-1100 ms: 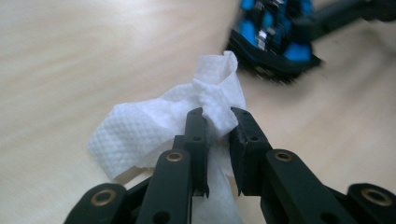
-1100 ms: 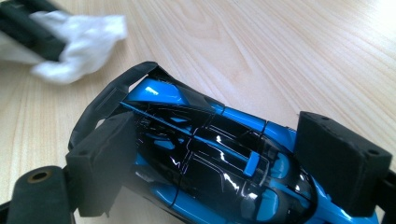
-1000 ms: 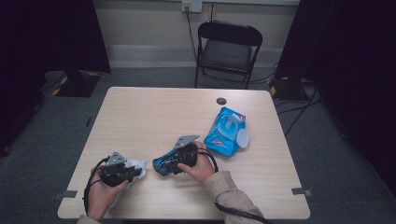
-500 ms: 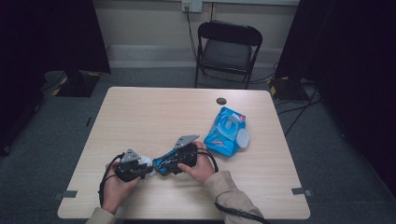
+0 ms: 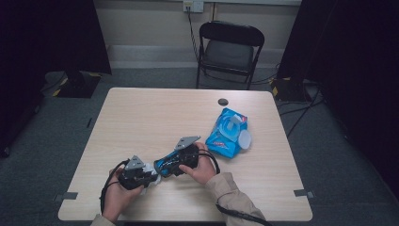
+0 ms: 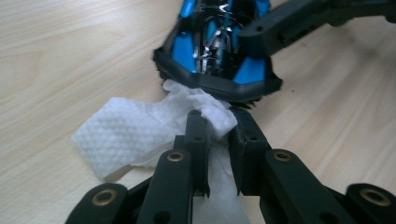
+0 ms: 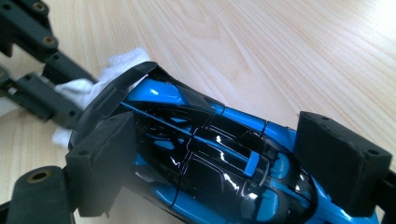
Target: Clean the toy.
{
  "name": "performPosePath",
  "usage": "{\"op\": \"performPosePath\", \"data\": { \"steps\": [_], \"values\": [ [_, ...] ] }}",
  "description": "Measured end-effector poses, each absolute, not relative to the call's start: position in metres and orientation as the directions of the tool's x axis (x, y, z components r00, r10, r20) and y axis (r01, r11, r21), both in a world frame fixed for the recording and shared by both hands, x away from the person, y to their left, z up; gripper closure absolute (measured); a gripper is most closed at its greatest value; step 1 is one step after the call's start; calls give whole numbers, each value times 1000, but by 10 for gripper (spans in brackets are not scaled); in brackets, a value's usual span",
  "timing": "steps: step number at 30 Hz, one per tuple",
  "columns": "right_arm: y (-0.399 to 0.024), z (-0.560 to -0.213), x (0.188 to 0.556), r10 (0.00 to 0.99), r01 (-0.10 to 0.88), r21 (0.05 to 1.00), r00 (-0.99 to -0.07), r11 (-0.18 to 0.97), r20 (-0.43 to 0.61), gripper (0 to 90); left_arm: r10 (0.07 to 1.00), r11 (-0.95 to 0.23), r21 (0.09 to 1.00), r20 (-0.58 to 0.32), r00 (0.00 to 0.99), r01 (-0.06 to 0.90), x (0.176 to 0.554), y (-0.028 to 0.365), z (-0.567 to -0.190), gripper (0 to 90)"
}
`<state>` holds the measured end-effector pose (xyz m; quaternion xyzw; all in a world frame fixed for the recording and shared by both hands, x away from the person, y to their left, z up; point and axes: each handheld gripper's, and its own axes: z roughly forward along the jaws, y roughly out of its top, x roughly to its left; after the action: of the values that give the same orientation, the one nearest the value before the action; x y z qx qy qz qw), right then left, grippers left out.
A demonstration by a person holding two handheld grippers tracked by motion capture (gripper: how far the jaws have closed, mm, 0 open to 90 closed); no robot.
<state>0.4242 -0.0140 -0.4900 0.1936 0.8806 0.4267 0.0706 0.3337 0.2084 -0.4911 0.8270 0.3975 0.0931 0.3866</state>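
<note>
High view: wiping the toy car.
Left gripper (image 5: pixel 151 175), clamping wipe (image 6: pixel 140 133), has shifted right against toy car (image 7: pixel 210 154); right gripper (image 5: pixel 165 166) grips car.

Overhead table (image 5: pixel 141 117) view; two close claw-mounted cameras facing each other.

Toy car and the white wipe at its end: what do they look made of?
Toy car: likely hard plastic, glossy blue and black; sharp highlights on its body. White wipe: soft nonwoven cloth or paper, matte; embossed dot texture, crumpled folds.
</note>
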Motion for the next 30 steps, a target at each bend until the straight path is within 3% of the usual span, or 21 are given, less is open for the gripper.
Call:
{"op": "performPosePath", "data": {
  "steps": [20, 30],
  "values": [
    [-14, -490, 424, 401, 281, 779, -915, 560, 41, 128, 613, -479, 696, -172, 772, 535, 315, 167, -486, 785],
    [-14, -490, 424, 400, 280, 781, -916, 558, 42, 128, 645, -478, 670, -170, 745, 568, 313, 199, -475, 786]
  ]
}}
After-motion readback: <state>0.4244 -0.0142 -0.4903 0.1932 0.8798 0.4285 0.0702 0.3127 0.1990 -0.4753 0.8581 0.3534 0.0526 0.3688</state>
